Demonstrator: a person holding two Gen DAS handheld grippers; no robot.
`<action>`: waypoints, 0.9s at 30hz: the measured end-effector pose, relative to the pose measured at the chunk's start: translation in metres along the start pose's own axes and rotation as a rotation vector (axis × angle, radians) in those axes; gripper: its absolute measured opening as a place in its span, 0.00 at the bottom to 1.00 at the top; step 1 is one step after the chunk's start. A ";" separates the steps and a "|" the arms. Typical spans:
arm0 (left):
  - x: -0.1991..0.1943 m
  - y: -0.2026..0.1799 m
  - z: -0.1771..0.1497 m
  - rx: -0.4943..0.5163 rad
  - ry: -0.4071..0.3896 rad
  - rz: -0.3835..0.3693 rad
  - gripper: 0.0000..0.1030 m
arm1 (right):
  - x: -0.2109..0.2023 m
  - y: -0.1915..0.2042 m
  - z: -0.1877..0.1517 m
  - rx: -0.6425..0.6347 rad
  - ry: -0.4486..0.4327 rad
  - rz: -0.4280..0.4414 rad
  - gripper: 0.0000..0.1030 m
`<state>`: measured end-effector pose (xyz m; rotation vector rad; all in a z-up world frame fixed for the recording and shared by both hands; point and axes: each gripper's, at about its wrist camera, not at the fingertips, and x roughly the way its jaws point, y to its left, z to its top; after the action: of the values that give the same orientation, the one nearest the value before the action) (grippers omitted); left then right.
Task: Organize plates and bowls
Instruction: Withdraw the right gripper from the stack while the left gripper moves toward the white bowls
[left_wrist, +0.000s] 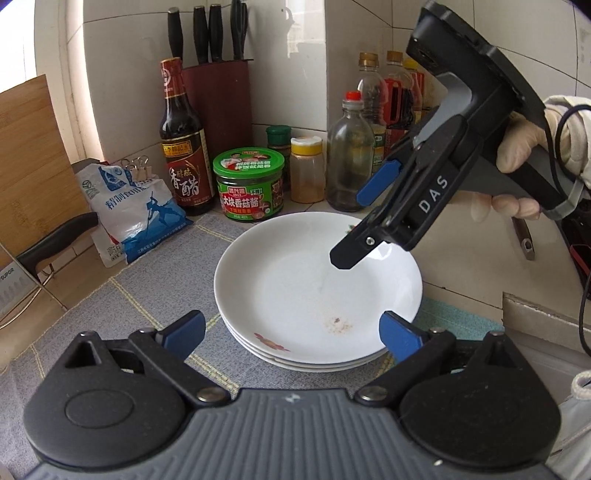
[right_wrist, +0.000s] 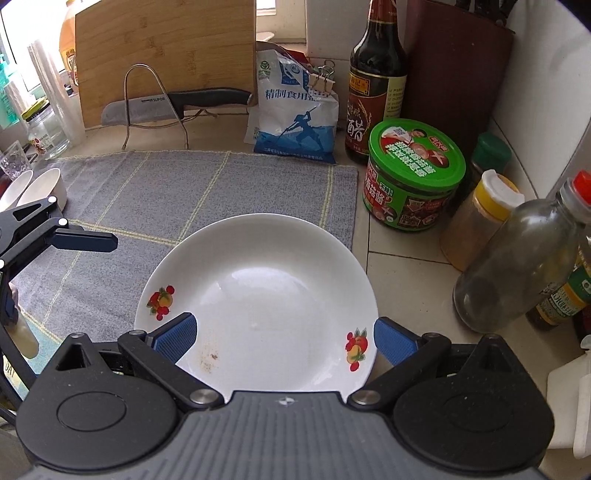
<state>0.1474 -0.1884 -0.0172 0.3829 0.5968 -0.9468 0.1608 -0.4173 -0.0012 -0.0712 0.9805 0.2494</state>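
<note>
Plates (left_wrist: 317, 291), white with fruit prints, sit stacked on a grey mat (left_wrist: 155, 280) on the table, near a green-lidded jar (left_wrist: 248, 184). The left gripper (left_wrist: 291, 332) hangs spread wide over the stack's near rim, holding nothing. The right gripper (right_wrist: 284, 338) also stands wide apart above the top plate, empty.

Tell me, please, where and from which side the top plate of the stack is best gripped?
Grip the top plate by its thin raised rim, probably on the near edge by the left gripper, one pad above and one under the lip. The rim flares clear of the plates below, and bottles crowd the far side.
</note>
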 end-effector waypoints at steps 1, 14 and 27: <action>-0.003 0.002 0.000 -0.021 -0.006 0.011 0.97 | -0.001 0.003 0.000 -0.005 -0.012 -0.008 1.00; -0.060 0.018 -0.004 -0.178 -0.070 0.287 0.99 | -0.014 0.045 0.001 -0.089 -0.195 -0.009 1.00; -0.130 0.049 -0.069 -0.269 -0.016 0.318 0.99 | -0.010 0.143 -0.017 -0.206 -0.230 0.053 1.00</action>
<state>0.1096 -0.0408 0.0135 0.2205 0.6187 -0.5562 0.1072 -0.2832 0.0055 -0.2009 0.7259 0.3978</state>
